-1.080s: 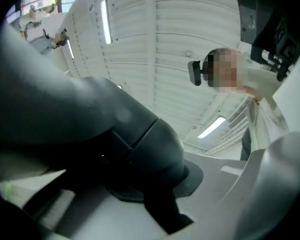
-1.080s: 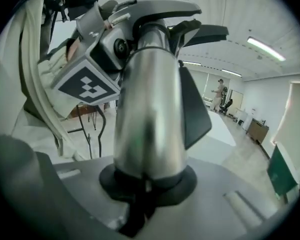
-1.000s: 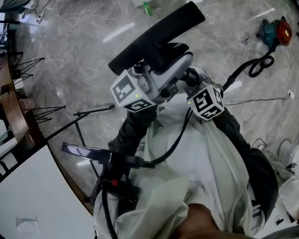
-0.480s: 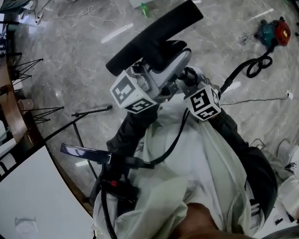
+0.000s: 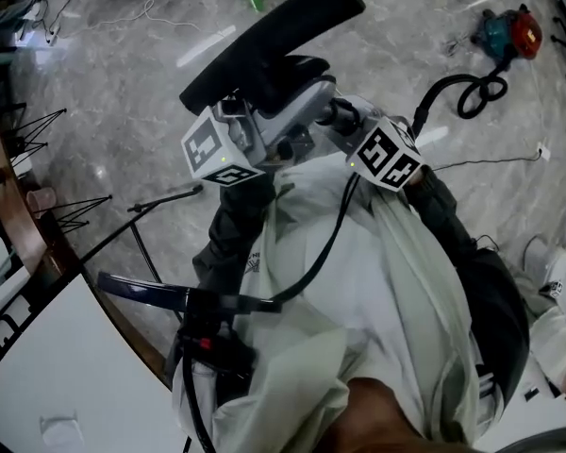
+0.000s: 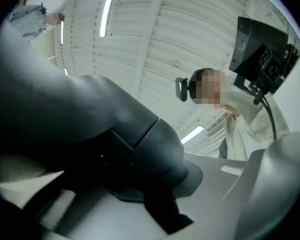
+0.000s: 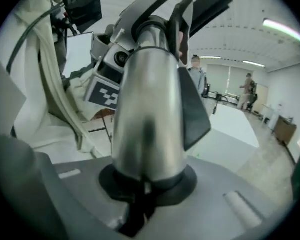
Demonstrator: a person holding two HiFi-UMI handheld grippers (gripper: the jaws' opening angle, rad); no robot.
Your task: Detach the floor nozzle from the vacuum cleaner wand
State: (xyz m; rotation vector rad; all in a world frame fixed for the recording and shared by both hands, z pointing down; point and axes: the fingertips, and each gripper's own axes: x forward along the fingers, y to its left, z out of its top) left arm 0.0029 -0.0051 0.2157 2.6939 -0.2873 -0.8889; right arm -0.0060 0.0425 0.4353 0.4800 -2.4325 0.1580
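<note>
The black floor nozzle is held up in front of the person's chest, its long bar slanting across the head view. My left gripper is shut on the nozzle's dark grey neck, which fills the space between its jaws in the left gripper view. My right gripper is shut on the silver wand tube, which stands upright between its jaws. In the right gripper view the nozzle shows past the top of the tube, with the left gripper's marker cube beside it.
A red and teal vacuum cleaner with a black hose lies on the marble floor at the upper right. A black cable runs down the person's pale coat. A curved wooden table edge and a white tabletop stand at left.
The whole head view has shifted, so nozzle and grippers sit higher and further left in the picture. Both grippers tilted a little. Both grips look the same.
</note>
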